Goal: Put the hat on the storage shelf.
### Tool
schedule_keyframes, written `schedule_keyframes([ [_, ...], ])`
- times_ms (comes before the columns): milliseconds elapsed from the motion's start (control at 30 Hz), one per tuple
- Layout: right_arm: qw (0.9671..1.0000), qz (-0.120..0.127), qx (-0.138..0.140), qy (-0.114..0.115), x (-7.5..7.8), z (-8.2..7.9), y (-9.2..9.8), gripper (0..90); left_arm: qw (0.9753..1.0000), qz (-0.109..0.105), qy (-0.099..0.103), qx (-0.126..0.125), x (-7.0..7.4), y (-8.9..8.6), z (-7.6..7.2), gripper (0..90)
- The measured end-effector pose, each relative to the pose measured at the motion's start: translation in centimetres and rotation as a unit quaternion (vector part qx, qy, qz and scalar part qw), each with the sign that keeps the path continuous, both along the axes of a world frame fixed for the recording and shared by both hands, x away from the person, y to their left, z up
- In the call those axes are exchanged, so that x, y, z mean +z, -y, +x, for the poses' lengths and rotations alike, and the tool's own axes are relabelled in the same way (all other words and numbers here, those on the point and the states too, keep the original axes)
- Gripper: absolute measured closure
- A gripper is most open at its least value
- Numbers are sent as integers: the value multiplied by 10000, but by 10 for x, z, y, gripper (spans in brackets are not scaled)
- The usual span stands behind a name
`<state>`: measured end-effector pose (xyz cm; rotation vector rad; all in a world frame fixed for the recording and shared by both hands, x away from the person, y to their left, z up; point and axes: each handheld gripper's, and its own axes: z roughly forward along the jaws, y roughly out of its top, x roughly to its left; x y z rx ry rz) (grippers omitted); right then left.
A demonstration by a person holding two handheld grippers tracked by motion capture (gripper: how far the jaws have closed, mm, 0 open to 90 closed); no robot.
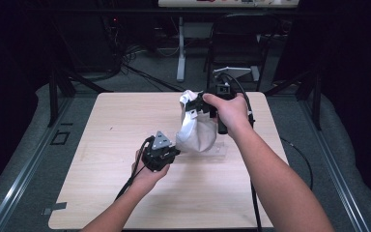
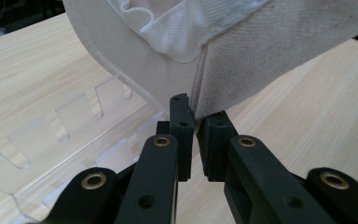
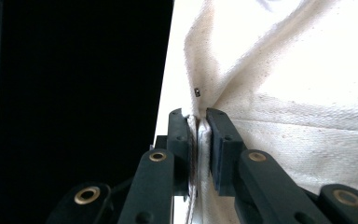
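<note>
A cream-white fabric cap (image 1: 197,130) is held up above the light wooden table (image 1: 125,116). My right gripper (image 1: 193,107) is shut on the cap's upper edge; in the right gripper view the cloth (image 3: 279,93) is pinched flat between the jaws of that gripper (image 3: 198,127). My left gripper (image 1: 176,150) meets the cap's lower left edge. In the left gripper view the cap (image 2: 242,60) hangs over this gripper (image 2: 196,122), whose jaws are closed on the thin rim at a seam. A clear acrylic stand (image 2: 74,135) lies on the table under the cap.
The clear stand (image 1: 218,151) lies flat just right of the cap's bottom. A black chair (image 1: 236,43) and a white desk leg (image 1: 180,48) stand beyond the table's far edge. Cables trail from both grippers toward the near edge.
</note>
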<state>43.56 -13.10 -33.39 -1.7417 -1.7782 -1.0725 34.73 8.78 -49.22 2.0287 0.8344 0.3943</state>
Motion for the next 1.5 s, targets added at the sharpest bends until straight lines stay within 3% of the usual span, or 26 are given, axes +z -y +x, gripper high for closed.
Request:
schedule_keyframes([
  [167,10000,16,69,-18,-1,0,-8,791,9997,-198,-112,118,-7,-5,1,856],
  [367,9998,96,88,129,3,-2,-9,705,9997,-110,-158,167,-12,-7,2,857],
  [567,9996,104,13,269,9,-4,1,659,9995,-55,-260,175,-21,-9,2,855],
  [733,9993,-20,-52,363,10,-5,10,629,9991,-195,-326,206,-23,-11,4,854],
  [1100,9989,-84,-92,446,10,-7,20,612,9995,-43,-227,227,-22,-8,1,838],
  [1500,9985,-111,-183,501,11,-10,25,603,9996,-75,-2,254,-15,-15,-7,686],
])
